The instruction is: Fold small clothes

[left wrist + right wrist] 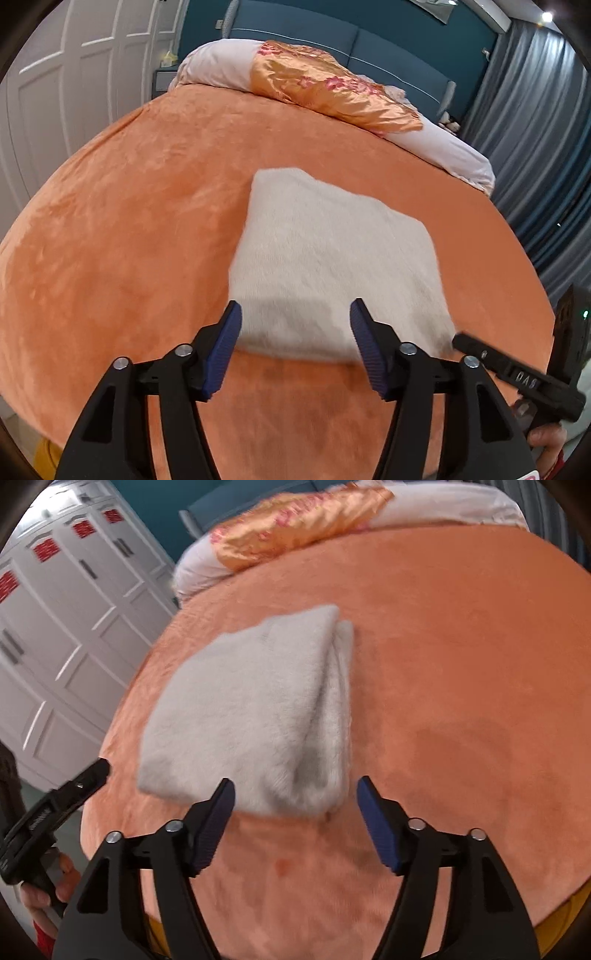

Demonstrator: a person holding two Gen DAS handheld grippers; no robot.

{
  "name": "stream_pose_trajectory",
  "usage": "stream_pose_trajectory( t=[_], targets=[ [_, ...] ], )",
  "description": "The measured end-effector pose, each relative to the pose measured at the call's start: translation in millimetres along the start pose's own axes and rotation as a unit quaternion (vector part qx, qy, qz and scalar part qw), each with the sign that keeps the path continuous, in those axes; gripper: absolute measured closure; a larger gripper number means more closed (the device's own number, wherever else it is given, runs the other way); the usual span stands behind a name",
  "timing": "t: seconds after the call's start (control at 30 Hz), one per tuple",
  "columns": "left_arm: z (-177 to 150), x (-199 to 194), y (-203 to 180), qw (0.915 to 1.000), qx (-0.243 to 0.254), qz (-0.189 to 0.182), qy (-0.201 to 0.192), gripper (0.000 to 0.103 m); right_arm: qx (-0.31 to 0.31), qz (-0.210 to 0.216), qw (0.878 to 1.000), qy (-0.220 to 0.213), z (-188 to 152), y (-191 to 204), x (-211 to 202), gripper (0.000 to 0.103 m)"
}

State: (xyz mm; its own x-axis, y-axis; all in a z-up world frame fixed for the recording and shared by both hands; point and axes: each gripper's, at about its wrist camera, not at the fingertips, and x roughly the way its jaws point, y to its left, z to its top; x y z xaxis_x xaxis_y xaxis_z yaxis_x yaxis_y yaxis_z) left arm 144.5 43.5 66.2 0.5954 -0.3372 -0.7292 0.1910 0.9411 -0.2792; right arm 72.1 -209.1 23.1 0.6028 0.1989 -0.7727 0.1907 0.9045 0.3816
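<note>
The bed (122,206), covered in an orange fleece blanket, fills most of both views, with a long white bolster (443,151) wrapped in shiny orange flowered cloth (325,85) lying across its far end. White wardrobe doors (74,602) stand to one side and grey curtains (535,122) to the other.

On the near part of the bed lies the task's piece, a fluffy white garment (325,254). It rests flat as a thick, roughly square packet. In the right wrist view its layers show along one side, where an upper flap lies over a lower one and a seam-like gap runs between them (332,701), so it looks folded over at least once already. What kind of garment it is cannot be told.

The left tool (295,321) has its jaws apart, the near edge of the garment lying just beyond the blue pads with nothing pressed between them. The right tool (295,797) is likewise spread and empty, at the garment's near corner.

By my reading the fold on this piece is done or nearly so; a last tidy of the loose flap may remain. No other clothes are in view.
</note>
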Motion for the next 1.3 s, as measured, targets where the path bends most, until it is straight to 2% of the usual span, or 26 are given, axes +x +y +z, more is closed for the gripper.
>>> stream_pose_trajectory(
  t=[0.1,0.2,0.23,0.27,0.3,0.37,0.5,0.53,0.6,0.63,0.7,0.8,0.93,1.03,1.1,1.2,1.3],
  targets=[
    [11.5,21.9,24.2,0.9976,-0.059,-0.025,0.023,0.037,0.045,0.01,0.999,0.025,3.1,-10.9,27.7,0.033],
    [11.2,48.0,55.3,0.988,-0.137,-0.052,0.048,0.037,0.082,0.03,0.995,0.044,4.2,-20.0,52.2,0.031],
    [8.7,54.8,60.0,0.9864,-0.145,-0.054,0.055,0.039,0.08,0.04,0.995,0.044,5.9,-20.2,58.1,0.047],
    [6.4,60.6,61.4,0.9859,-0.144,-0.057,0.063,0.05,0.063,0.052,0.995,0.051,10.5,-15.4,62.6,0.065],
    [5.1,64.1,60.1,0.9858,-0.138,-0.065,0.069,0.057,0.047,0.045,0.996,0.054,15.4,-8.9,63.5,0.068],
    [4.8,59.3,51.9,0.9891,-0.12,-0.062,0.059,0.063,-0.019,0.029,0.999,0.026,33.4,13.4,45.1,0.076],
    [2.7,49.6,30.4,0.9959,-0.069,-0.037,0.044,0.066,-0.079,0.027,0.996,-0.029,52.9,33.6,9.5,0.076],
    [-0.7,52.0,27.3,0.9967,-0.061,-0.028,0.046,0.066,-0.079,0.018,0.996,-0.021,51.3,28.0,16.7,0.075],
    [-12.4,65.3,23.0,0.9971,-0.047,-0.007,0.059,0.064,-0.071,-0.023,0.997,0.033,41.3,10.7,51.0,0.073],
    [-16.5,70.6,21.8,0.997,-0.044,0.001,0.064,0.062,-0.052,-0.029,0.996,0.071,29.9,-3.5,73.1,0.065],
    [-20.7,69.1,17.6,0.9978,-0.029,0.024,0.056,0.06,-0.015,-0.002,0.999,0.049,23.3,-12.6,64.1,0.063],
    [-18.0,58.6,7.5,0.9967,0.0,0.058,0.057,0.06,-0.001,-0.019,0.999,0.027,23.7,-6.9,36.1,0.063],
    [-15.7,43.4,-9.4,0.9925,0.033,0.11,0.044,0.06,-0.047,-0.082,0.995,-0.037,12.5,18.3,-5.2,0.065],
    [-17.4,36.7,-20.8,0.9902,0.045,0.127,0.039,0.06,-0.091,-0.103,0.989,-0.052,10.5,41.1,-5.9,0.068],
    [-19.7,36.2,-26.5,0.9899,0.047,0.129,0.037,0.06,-0.115,-0.117,0.985,-0.044,9.0,46.5,5.6,0.073],
    [-23.9,42.3,-32.0,0.989,0.052,0.131,0.046,0.06,-0.114,-0.124,0.986,-0.017,6.1,40.9,24.1,0.084],
    [-26.8,54.7,-35.7,0.9859,0.062,0.146,0.054,0.06,-0.11,-0.13,0.985,0.015,4.0,27.3,51.5,0.087]
  ],
)
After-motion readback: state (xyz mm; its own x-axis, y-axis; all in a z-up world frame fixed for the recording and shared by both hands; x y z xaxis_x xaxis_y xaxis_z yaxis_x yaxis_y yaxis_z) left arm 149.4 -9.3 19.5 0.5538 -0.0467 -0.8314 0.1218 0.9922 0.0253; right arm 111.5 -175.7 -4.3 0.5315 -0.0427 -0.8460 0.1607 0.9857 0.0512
